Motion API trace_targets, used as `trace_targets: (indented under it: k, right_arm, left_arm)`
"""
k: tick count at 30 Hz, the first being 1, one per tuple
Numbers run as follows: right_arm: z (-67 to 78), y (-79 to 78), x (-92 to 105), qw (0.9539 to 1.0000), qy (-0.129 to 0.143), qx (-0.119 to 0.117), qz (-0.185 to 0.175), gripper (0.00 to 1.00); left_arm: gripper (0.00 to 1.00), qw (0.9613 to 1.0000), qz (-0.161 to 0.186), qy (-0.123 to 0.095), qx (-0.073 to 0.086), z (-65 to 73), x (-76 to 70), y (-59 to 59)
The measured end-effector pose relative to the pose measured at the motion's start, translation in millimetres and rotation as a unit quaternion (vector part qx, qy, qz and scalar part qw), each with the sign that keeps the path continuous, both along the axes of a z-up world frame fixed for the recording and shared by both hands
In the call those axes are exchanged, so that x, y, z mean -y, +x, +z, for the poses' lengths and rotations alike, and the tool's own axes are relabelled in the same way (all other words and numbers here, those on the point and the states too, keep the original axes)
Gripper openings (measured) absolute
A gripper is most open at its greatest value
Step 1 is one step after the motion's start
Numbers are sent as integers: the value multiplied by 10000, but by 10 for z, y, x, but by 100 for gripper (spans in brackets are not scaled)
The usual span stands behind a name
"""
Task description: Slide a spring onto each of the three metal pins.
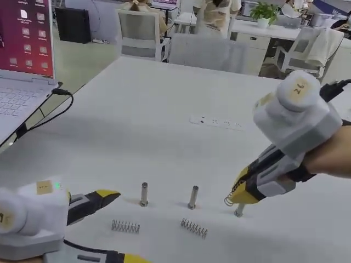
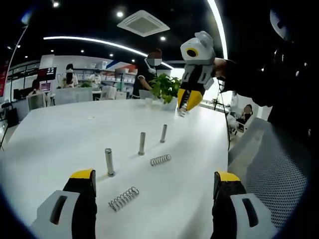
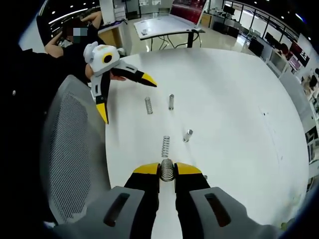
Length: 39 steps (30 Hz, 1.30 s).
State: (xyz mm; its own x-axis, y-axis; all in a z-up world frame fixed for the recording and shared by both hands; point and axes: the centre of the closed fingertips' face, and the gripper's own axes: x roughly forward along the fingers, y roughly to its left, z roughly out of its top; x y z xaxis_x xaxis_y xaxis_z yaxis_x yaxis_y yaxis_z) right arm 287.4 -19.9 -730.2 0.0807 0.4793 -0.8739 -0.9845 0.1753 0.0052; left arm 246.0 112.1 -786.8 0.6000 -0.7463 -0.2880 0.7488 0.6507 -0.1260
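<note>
Three short silver metal pins (image 1: 193,197) are standing upright in a row on the white counter (image 1: 164,109), and all three are bare. One small coiled steel spring (image 3: 167,169) is sitting pinched between the yellow tips of the right gripper (image 1: 235,198), whose jaws are pressing against it from both sides. That spring is hanging just beside the top of the end pin (image 1: 239,210), which is standing right under the gripper's tips; whether the two are touching I cannot tell. Two loose springs (image 1: 125,226) are lying flat on the counter on the person's side of the row. One is resting just ahead of the left gripper (image 2: 155,175), and the other (image 1: 194,228) is lying further toward the right gripper. The left gripper is hovering low over the counter with its jaws spread wide, holding nothing. Well out to its left, an open laptop (image 1: 22,55) is sitting with a black cable (image 1: 49,118) trailing from it. Beyond the pins, a white power strip (image 1: 216,121) is lying flat.
</note>
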Motion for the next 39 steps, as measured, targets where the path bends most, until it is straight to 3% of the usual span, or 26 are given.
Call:
trace_targets:
  k: [8,18,35,39]
  right_arm:
    - [109,188,167,9995,-69,207,-227,9]
    - [21,384,338,9983,-355,218,-417,9]
    - [-383,591,372,9951,-913,-87,-370,9]
    - [-434,601,374,9949,-919,-165,-393,9]
  left_arm:
    - [98,9999,72,41,70,-21,-53,25]
    - [98,9998,171,52,58,-77,-109,51]
    - [98,9997,221,4,110,-47,-115,59]
    - [98,9997,233,0,109,-48,-122,62]
